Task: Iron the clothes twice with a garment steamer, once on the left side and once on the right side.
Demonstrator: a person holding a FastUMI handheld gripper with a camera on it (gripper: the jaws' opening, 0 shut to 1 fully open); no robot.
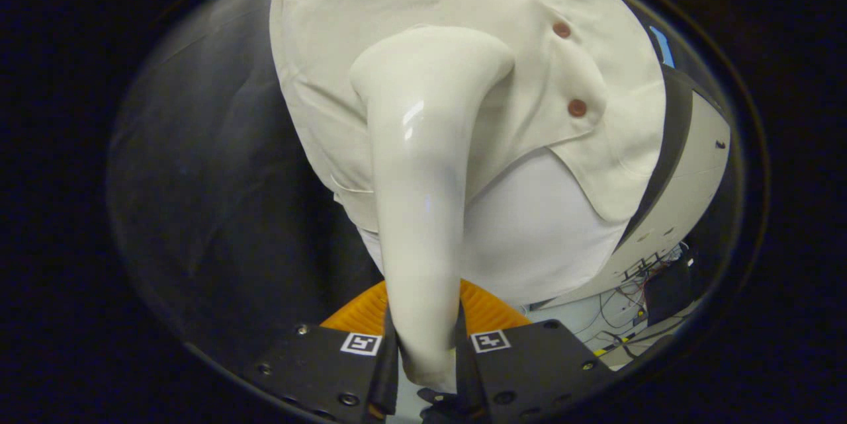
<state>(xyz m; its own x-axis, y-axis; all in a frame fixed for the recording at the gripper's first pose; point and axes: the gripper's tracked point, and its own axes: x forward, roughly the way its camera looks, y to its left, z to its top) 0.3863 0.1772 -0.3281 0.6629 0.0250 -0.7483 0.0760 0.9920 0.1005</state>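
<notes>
In the gripper view, the gripper (427, 351) has its jaws clamped on the handle of a glossy white plastic garment steamer (423, 166), both fingers pressing its sides. The steamer's head rests against a cream button-front shirt (370, 7) with three reddish-brown buttons (577, 107), hung just beyond the jaws. No writing is legible.

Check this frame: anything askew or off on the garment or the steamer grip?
Nothing damaged or spilled. The gripper is shut on the steamer, whose head lies against the cream shirt. One oddity: the shirt's bottom front flap hangs open below the last button, exposing the white underlayer.
</notes>
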